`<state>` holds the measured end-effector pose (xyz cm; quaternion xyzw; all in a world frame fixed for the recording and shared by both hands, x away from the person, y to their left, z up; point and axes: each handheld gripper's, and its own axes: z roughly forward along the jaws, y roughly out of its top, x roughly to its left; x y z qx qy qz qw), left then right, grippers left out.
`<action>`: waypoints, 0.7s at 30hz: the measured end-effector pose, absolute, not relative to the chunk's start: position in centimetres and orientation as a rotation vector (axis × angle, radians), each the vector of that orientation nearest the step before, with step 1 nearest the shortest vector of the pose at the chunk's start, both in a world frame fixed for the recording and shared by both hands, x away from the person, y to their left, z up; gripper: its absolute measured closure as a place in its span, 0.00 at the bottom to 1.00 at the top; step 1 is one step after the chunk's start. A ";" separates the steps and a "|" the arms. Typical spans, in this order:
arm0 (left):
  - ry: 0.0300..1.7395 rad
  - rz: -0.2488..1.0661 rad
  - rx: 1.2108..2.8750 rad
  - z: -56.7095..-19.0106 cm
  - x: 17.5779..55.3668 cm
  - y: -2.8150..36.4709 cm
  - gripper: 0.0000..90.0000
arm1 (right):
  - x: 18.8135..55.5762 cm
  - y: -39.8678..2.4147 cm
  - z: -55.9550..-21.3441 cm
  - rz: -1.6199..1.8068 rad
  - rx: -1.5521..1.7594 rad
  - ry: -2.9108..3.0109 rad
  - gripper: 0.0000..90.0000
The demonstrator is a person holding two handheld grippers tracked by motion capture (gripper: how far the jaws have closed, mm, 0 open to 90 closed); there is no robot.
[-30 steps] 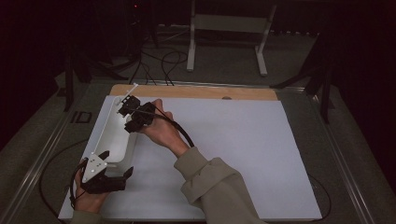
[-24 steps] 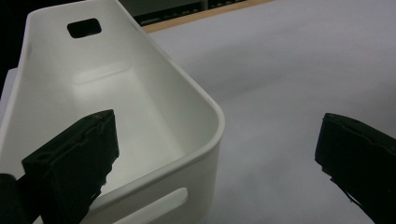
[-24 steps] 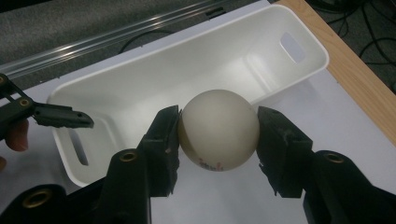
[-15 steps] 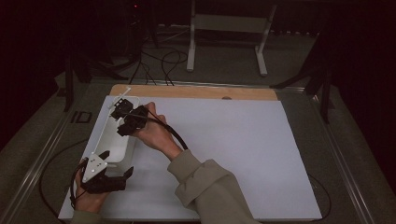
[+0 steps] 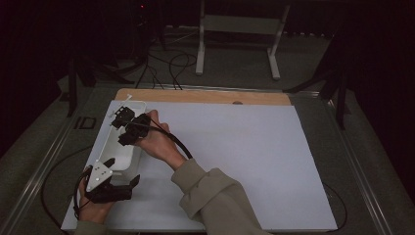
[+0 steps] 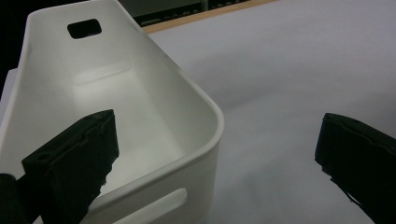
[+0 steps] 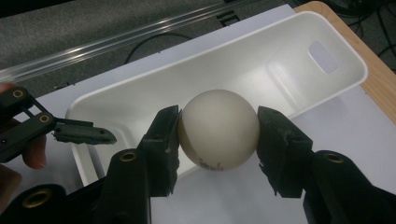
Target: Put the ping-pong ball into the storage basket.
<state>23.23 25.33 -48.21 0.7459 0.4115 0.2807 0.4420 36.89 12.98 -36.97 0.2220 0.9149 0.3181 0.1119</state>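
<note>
From the high view, the white tray (image 5: 122, 147) lies along the left edge of the desk (image 5: 244, 161), long and narrow, its far end near the wooden strip (image 5: 205, 96) at the back. The right claw (image 5: 128, 128) hangs over the tray's far half, and the left claw (image 5: 117, 171) sits at its near end; from this height what the right one carries is too small and dark to make out.

The right gripper view settles that: the right claw (image 7: 218, 133) is clamped on a white ball (image 7: 218, 129), one black pad pressed to each side, with a bit of red print on the ball's underside. The ball is held in the air above the tray (image 7: 140, 102), over its long wall on the desk side, with the tray's hollow behind it. This view also catches the left claw (image 7: 79, 134) reaching in at the tray's short end, one finger tip lying over the rim.

The left gripper view gives the inside of the tray (image 6: 154, 112): smooth white walls, a rectangular handle slot (image 6: 84, 28) cut in the far end wall, another in the near wall. The left claw (image 6: 224, 154) stands wide apart, straddling the near corner, one finger (image 6: 74, 158) inside the tray and the other (image 6: 359, 158) out over the white desk sheet, neither pad pressing on the wall
</note>
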 end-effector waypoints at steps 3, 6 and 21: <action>1.020 0.694 1.846 -48.2 23.2 25.4 0.00 | 36.9 13.2 -37.1 0.937 0.648 2.690 0.57; 1.020 0.694 1.845 -48.2 23.2 25.4 0.00 | 36.9 13.3 -37.2 0.943 0.656 2.694 0.57; 1.018 0.691 1.842 -48.2 23.2 25.4 0.00 | 36.9 14.1 -37.7 0.957 0.665 2.701 0.56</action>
